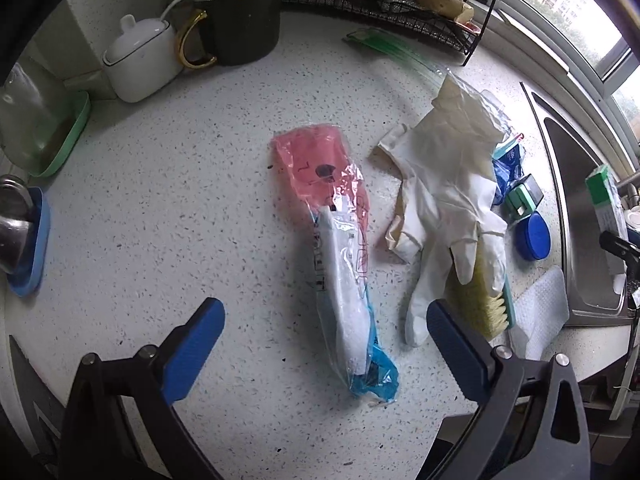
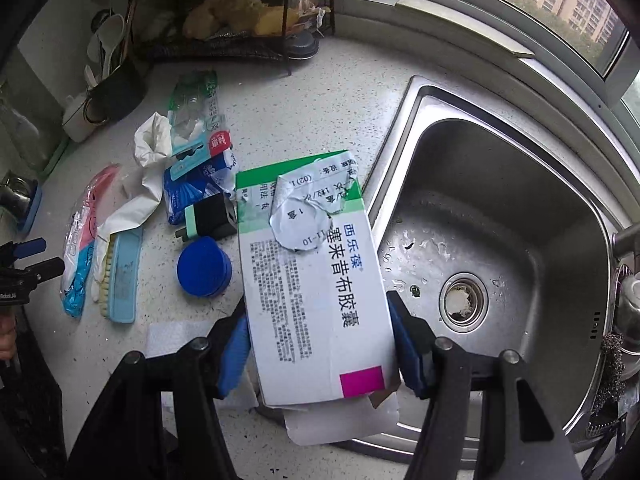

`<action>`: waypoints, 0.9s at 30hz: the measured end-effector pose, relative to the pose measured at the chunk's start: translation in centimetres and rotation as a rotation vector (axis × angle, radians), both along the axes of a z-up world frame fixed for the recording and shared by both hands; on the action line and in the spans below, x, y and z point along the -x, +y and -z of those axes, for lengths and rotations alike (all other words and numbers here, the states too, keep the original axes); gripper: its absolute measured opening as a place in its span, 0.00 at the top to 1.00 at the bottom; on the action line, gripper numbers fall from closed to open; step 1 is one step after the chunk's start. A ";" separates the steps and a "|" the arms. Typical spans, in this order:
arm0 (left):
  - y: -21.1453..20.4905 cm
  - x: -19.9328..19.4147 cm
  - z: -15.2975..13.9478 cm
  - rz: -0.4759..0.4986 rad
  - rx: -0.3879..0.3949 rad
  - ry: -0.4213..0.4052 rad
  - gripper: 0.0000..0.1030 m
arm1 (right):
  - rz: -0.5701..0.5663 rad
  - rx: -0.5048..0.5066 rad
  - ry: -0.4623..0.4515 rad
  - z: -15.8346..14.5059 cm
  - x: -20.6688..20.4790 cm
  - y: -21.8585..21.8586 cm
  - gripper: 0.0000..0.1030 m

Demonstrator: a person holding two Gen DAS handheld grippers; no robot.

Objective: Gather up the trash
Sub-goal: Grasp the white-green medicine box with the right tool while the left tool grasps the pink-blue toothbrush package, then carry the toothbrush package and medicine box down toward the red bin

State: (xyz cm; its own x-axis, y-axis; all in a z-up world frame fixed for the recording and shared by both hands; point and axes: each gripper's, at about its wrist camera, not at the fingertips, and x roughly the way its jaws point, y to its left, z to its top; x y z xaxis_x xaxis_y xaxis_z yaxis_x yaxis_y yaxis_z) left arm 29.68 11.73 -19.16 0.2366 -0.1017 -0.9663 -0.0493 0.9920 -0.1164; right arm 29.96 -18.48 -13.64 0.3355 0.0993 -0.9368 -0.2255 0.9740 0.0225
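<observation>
My right gripper (image 2: pixel 320 344) is clamped on the medicine box (image 2: pixel 308 280), a white carton with a green band, a torn label and a magenta square near the held end; both blue pads press its long sides. The box hangs above the edge where the speckled countertop (image 2: pixel 312 112) meets the steel sink (image 2: pixel 500 208), its far end tilted away from me and its torn flap dangling under the held end.

My left gripper (image 1: pixel 326 320) is spread wide with nothing between the pads, poised over the plastic wrapper (image 1: pixel 340 248), a crinkled clear sleeve printed pink at the far end, white in the middle and blue at the near end. It lies flat on the countertop, between the two fingers as I see it from the left wrist.

Just right of the wrapper lies a white rubber glove (image 1: pixel 444 184), draped partly over a scrub brush (image 1: pixel 484 300) with pale bristles and a teal back. Beyond those sit a blue round lid (image 1: pixel 532 236), a small green-and-black block (image 1: pixel 524 198) and a blue printed packet (image 1: pixel 506 168), all close together near the sink. At the back of the counter stand a dark mug (image 1: pixel 240 20) with a gold handle, holding utensils, a white lidded jar (image 1: pixel 140 60) beside it, and a black wire rack (image 1: pixel 392 4).
</observation>
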 end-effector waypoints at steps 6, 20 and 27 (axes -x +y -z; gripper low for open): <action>0.5 -1.3 2.2 -0.007 0.011 0.061 0.24 | 0.029 -0.035 -0.011 -1.2 1.1 -0.9 0.42; -0.2 -1.6 2.6 0.000 0.032 0.067 0.87 | 0.123 -0.050 0.015 -0.8 1.4 -1.8 0.42; -1.3 0.7 0.4 0.007 0.008 0.019 0.95 | 0.105 -0.071 0.002 -1.6 2.5 -1.4 0.42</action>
